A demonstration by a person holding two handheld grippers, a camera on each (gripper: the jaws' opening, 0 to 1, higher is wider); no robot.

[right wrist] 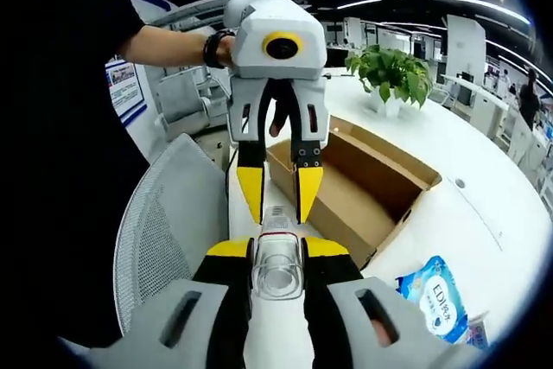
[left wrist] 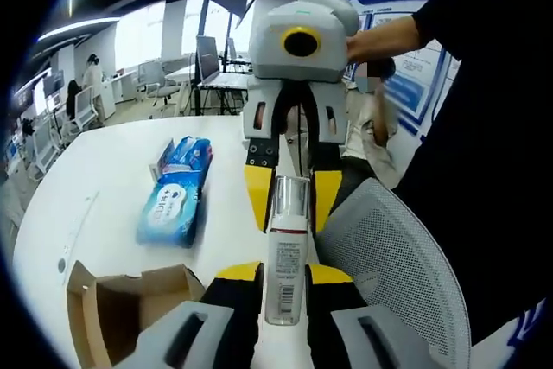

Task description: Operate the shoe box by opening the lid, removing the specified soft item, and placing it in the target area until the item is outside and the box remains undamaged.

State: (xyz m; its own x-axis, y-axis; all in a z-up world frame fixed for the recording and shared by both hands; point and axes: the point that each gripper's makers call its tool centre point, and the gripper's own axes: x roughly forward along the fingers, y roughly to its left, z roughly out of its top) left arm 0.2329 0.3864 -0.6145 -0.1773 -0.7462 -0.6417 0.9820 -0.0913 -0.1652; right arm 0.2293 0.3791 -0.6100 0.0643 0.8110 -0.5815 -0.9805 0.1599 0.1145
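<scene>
Right up against the lens in both views is a clear plastic bottle (left wrist: 287, 257), long axis running straight out along the jaws, so both grippers have it at once. The left gripper (left wrist: 285, 287) is closed narrow on one end, and the right gripper (right wrist: 276, 261) is clamped on the other end, where the left gripper view shows it around the cap end. So the two face each other nose to nose with the bottle bridging them. The shoe box (right wrist: 363, 179) sits open on the white surface (right wrist: 484, 213), just off to the side behind the far gripper, and the blue wipes packs (left wrist: 175, 192) lie beyond it. My guess is it's a handover, and one gripper has to let go before anything gets placed.
</scene>
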